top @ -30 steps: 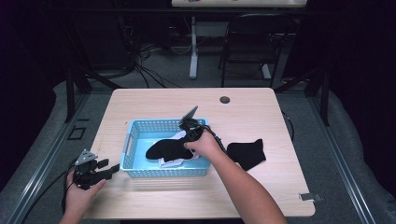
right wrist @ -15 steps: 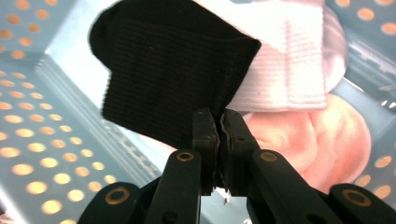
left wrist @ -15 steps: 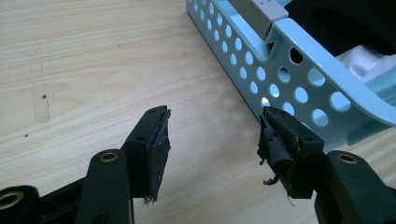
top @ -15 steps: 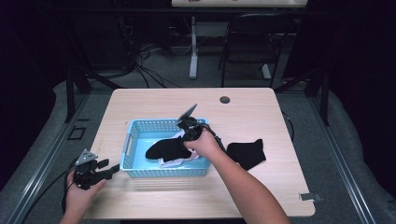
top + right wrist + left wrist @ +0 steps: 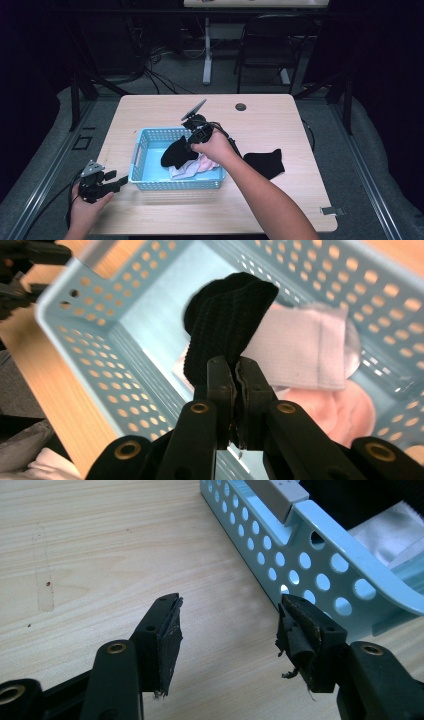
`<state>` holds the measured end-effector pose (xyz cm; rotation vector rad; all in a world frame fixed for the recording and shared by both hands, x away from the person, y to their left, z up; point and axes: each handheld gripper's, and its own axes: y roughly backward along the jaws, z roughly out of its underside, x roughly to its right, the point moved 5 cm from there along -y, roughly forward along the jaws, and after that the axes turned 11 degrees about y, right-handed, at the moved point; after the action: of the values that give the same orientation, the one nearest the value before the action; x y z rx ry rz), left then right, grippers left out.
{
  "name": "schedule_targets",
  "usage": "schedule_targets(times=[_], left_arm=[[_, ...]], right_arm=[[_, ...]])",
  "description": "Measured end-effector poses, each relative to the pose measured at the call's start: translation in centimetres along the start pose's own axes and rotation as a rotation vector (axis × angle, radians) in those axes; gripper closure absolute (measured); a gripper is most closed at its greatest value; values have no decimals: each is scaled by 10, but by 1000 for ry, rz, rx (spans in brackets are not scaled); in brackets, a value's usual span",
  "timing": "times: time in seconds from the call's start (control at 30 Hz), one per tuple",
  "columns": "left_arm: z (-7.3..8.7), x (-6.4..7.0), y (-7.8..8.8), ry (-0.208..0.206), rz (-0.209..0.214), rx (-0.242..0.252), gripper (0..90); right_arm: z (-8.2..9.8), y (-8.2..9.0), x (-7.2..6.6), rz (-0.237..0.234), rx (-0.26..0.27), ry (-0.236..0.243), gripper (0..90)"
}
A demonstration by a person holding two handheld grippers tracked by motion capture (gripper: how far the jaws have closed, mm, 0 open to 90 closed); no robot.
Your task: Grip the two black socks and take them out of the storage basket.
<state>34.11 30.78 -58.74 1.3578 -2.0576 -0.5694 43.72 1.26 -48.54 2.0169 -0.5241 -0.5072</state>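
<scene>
Fingers of the right gripper clenched a black sock above the basket; the next move called for carrying it right to the bench; left gripper released.

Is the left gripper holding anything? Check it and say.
No: the left gripper has its jaws spread wide over bare table beside the blue basket, with nothing between them.

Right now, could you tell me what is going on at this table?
A person is working with two handheld grippers. The right gripper is shut on a black sock, holding it above the blue basket, which also holds white and pink items. The left gripper rests open on the table beside the basket. A second black sock lies on the table.
</scene>
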Motion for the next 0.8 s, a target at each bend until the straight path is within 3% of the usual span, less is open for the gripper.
schedule_targets(times=[0.03, 0.37, 0.57, 0.8], left_arm=[[0, 0, 0, 0, 0, 0, 427], [0, 0, 0, -1, -1, -1, 427], [0, -1, 0, 4, 1, 0, 427], [0, 0, -1, 6, 0, -1, 427]], right_arm=[[-3, 3, -3, -2, 23, -11, 863], [-14, 55, -6, 37, 63, 31, 863], [-9, 82, -3, 69, 79, 45, 863], [0, 104, 3, 82, 107, 23, 863]])
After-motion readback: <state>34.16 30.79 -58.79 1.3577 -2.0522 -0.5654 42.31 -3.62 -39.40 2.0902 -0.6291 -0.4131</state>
